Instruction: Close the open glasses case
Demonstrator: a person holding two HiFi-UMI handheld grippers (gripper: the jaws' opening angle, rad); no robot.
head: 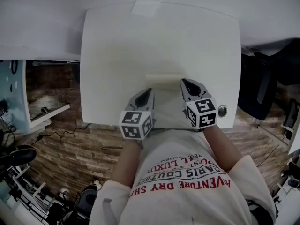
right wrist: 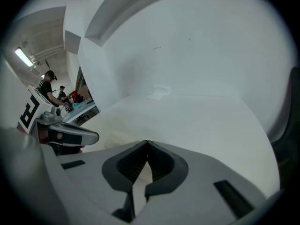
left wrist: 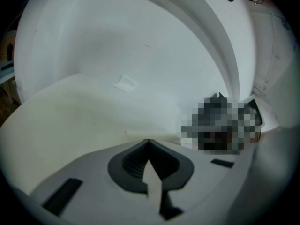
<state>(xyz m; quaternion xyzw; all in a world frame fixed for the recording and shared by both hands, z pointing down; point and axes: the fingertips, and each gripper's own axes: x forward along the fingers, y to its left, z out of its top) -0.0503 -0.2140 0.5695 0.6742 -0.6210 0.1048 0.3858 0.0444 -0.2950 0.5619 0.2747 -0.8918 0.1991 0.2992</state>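
A pale cream glasses case (head: 164, 80) lies crosswise on the white table (head: 117, 55), near its front edge. It is nearly the table's colour, so I cannot tell whether its lid stands open. My left gripper (head: 149, 92) is shut, with its tip just short of the case's left end. My right gripper (head: 183, 82) is also shut, its tip at the case's right end. In the left gripper view the case (left wrist: 140, 136) shows as a thin cream strip right beyond the closed tips (left wrist: 148, 141). Nothing is between the tips (right wrist: 147, 142) in the right gripper view.
A small piece of tape (head: 146, 6) sticks to the table's far edge. A round metal fitting (head: 221, 110) sits at the front right corner. A dark office chair (head: 262, 83) stands to the right, and a shelf with cables (head: 42, 111) to the left.
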